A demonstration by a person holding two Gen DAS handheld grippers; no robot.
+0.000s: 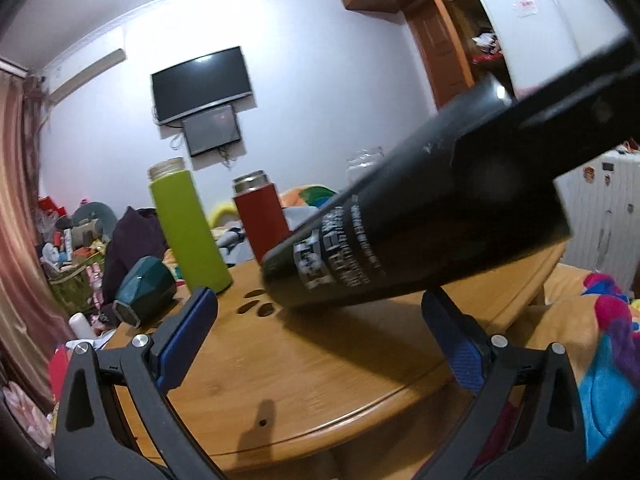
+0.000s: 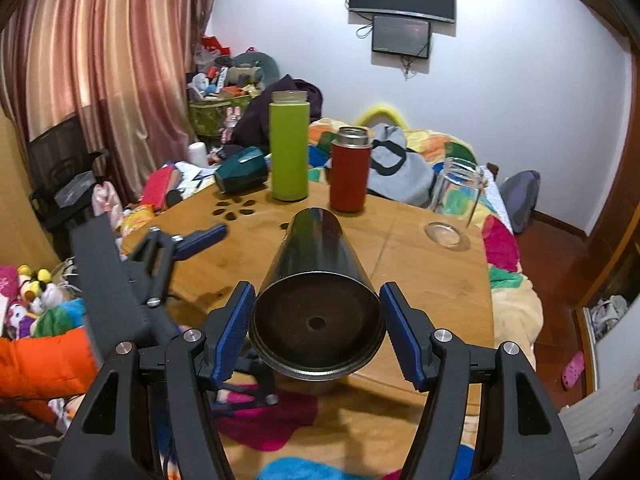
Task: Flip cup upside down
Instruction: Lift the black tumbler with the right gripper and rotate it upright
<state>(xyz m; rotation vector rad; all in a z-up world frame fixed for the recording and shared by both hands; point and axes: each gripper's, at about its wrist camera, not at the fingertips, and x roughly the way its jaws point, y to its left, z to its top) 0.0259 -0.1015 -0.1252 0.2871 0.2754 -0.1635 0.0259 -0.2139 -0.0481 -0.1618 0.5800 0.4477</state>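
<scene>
A tall black metal cup point(image 2: 316, 280) with white lettering point(image 1: 400, 236) is held tilted above the round wooden table point(image 1: 320, 380). Its flat base faces the right wrist camera and its far end points down at the table. My right gripper point(image 2: 318, 332) is shut on the cup near its base, blue pads on both sides. My left gripper point(image 1: 320, 332) is open and empty, below and in front of the cup; it also shows at the left of the right wrist view point(image 2: 192, 240).
On the table stand a green bottle point(image 2: 289, 148), a red flask point(image 2: 350, 172), a clear glass jar point(image 2: 460, 188) tilted near a glass lid point(image 2: 444, 234), and a dark teal cup point(image 2: 242, 174) on its side. Bedding and clutter surround the table.
</scene>
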